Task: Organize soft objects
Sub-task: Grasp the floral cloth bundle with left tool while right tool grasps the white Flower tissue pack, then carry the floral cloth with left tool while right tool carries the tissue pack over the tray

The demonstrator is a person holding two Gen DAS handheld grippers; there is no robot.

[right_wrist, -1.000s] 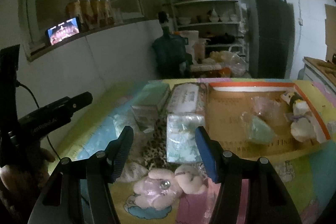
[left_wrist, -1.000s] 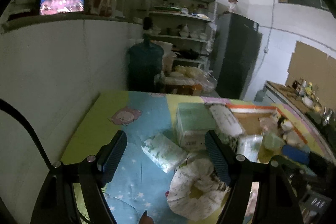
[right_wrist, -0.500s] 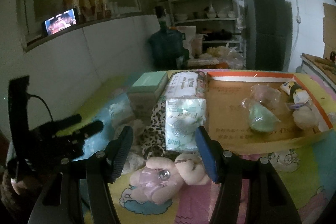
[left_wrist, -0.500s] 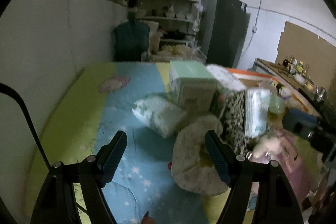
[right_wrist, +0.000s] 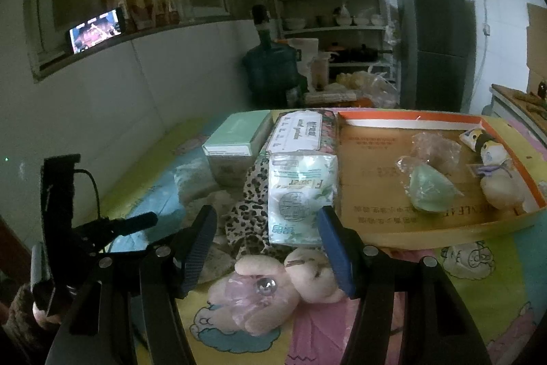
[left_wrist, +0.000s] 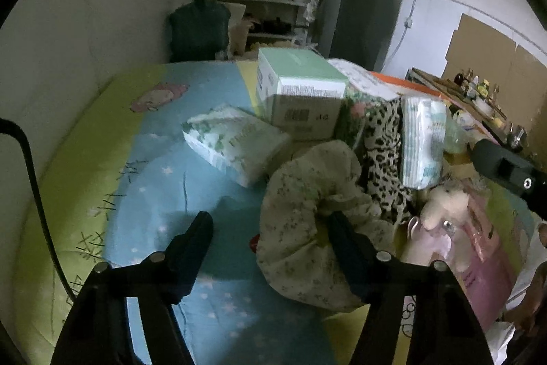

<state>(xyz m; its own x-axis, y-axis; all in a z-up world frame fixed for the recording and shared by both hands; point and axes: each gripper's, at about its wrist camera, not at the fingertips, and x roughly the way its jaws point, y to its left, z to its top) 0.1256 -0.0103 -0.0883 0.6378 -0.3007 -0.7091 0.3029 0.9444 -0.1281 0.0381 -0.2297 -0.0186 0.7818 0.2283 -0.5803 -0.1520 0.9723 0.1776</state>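
My left gripper (left_wrist: 270,221) hangs low over the blue mat, its jaws closing. The floral soft ring cushion (left_wrist: 301,204) has its left side between the fingers; the right finger (left_wrist: 342,235) sits in its hollow and the left finger stands apart from it. Behind lie a white-green soft pack (left_wrist: 236,139), a leopard cloth (left_wrist: 379,142) and a tissue pack (left_wrist: 422,142). My right gripper (right_wrist: 266,218) stands open above a pink plush toy (right_wrist: 266,289), in front of the tissue pack (right_wrist: 301,197), holding nothing.
A cardboard tray (right_wrist: 376,218) with an orange rim at the right holds a bagged green item (right_wrist: 430,190) and a plush doll (right_wrist: 495,173). A green box (left_wrist: 301,91) stands behind the soft things. A wall runs along the left; a water jug (right_wrist: 270,74) stands beyond.
My left gripper has come down and tilted toward the floral cushion, and its fingers stand closer together. The right gripper has stayed where it was.
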